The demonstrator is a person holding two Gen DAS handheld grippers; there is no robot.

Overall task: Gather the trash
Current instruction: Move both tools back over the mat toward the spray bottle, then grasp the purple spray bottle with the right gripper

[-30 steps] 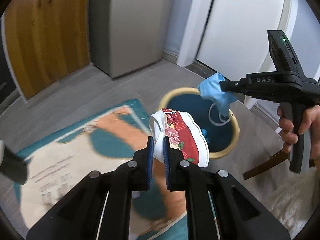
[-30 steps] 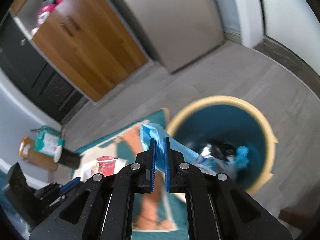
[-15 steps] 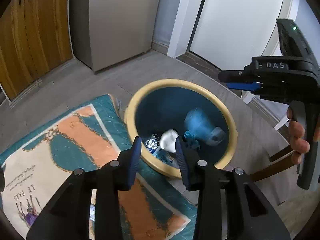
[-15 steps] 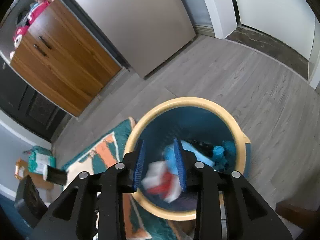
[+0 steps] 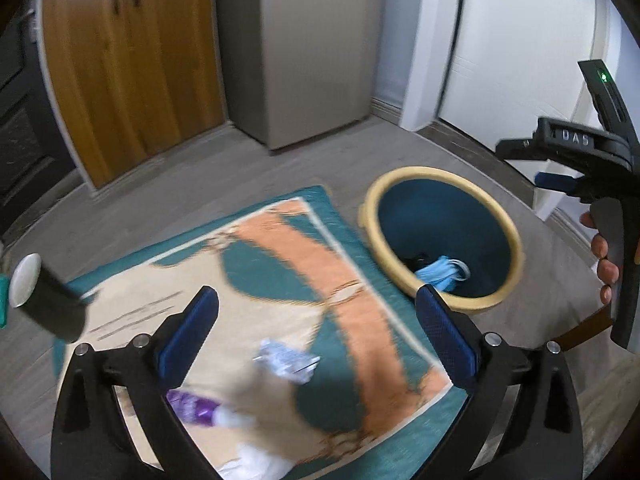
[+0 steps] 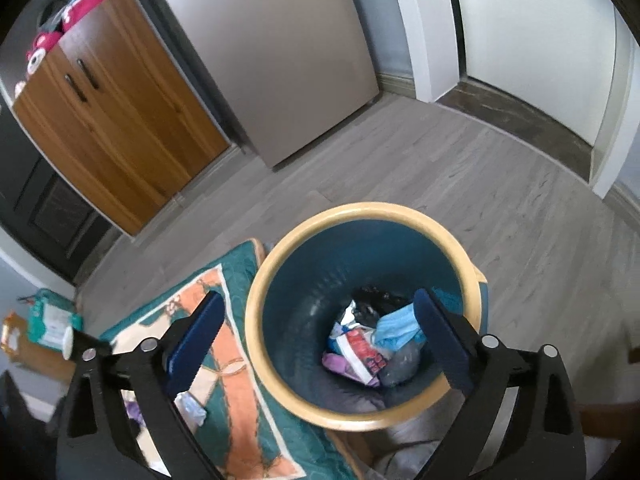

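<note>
Opening wide with nothing between its blue pads, the left gripper (image 5: 316, 334) pointed down over a patterned teal and orange rug (image 5: 280, 264). Just past its fingers lay a crumpled bluish-white wrapper (image 5: 286, 360) and, nearer the left finger, a purple wrapper (image 5: 192, 408), both on the rug and blurred. The right gripper (image 6: 316, 332) was likewise spreading, its jaws empty, aimed into a round bin (image 6: 460, 256) with a yellow rim and dark blue inside. At the bottom of the bin lay the collected trash: a blue face mask (image 6: 396, 328), a red and white packet (image 6: 360, 350), a purple scrap and some dark pieces. From the left wrist view the bin (image 5: 504, 224) stood on the grey wood floor at the rug's right edge, with the mask visible inside. A hand (image 5: 604, 260) held the right gripper's handle beyond it. A wooden cupboard (image 6: 120, 132) and a grey refrigerator (image 6: 276, 52) stood behind.
</note>
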